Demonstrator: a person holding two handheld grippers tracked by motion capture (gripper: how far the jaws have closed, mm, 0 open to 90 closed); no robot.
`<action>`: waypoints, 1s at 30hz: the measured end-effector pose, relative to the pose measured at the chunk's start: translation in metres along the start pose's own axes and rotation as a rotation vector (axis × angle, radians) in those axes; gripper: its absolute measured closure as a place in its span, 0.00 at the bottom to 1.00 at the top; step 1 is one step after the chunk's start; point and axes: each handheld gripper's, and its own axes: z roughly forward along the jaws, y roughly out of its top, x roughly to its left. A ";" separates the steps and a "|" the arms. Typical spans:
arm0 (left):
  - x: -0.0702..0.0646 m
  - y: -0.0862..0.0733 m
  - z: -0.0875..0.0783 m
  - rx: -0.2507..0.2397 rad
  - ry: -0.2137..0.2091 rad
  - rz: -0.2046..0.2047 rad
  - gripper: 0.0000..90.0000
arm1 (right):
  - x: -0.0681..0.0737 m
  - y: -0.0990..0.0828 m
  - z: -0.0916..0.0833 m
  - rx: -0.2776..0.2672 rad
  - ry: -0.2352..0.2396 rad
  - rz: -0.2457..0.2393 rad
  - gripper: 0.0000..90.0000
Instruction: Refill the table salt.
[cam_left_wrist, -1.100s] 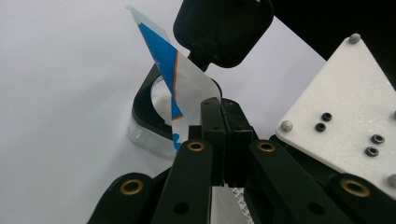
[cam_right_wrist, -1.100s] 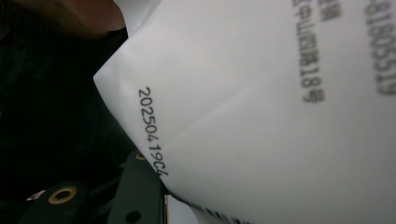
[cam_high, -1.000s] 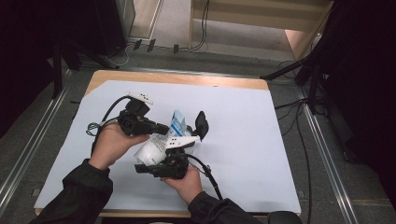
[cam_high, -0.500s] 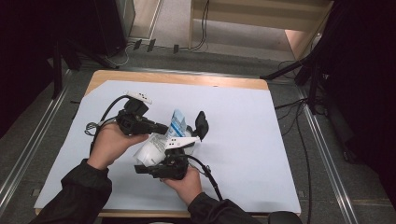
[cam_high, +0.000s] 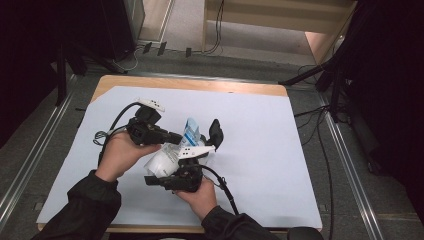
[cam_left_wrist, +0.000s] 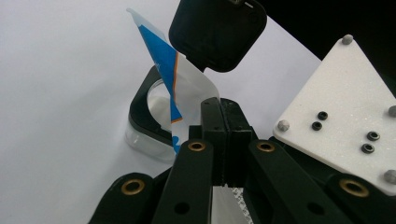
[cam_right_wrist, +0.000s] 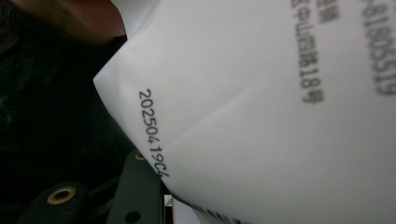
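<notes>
A white pouch with a blue top is held above the middle of the table between both hands. My left gripper comes in from the left and is shut on the pouch's edge; in the left gripper view its jaws press together with the white seam between them and the blue-and-white flap beside them. My right gripper reaches up from below with the pouch between its jaws. In the right gripper view the pouch's printed white side lies close against the camera.
A pale sheet covers the wooden table. Cables trail from both grippers toward the near edge. The right gripper's white three-cornered plate stands close to my left jaws. Metal rails run along both table sides.
</notes>
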 end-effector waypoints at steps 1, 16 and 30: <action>0.000 0.000 0.001 0.003 0.003 0.002 1.00 | -0.001 0.000 0.000 0.001 -0.003 0.002 0.70; -0.001 0.001 0.006 0.014 0.003 0.005 1.00 | -0.003 -0.001 0.001 0.011 -0.011 0.018 0.64; -0.003 0.001 0.008 0.016 0.010 0.005 1.00 | -0.002 -0.001 0.001 0.023 -0.043 0.019 0.61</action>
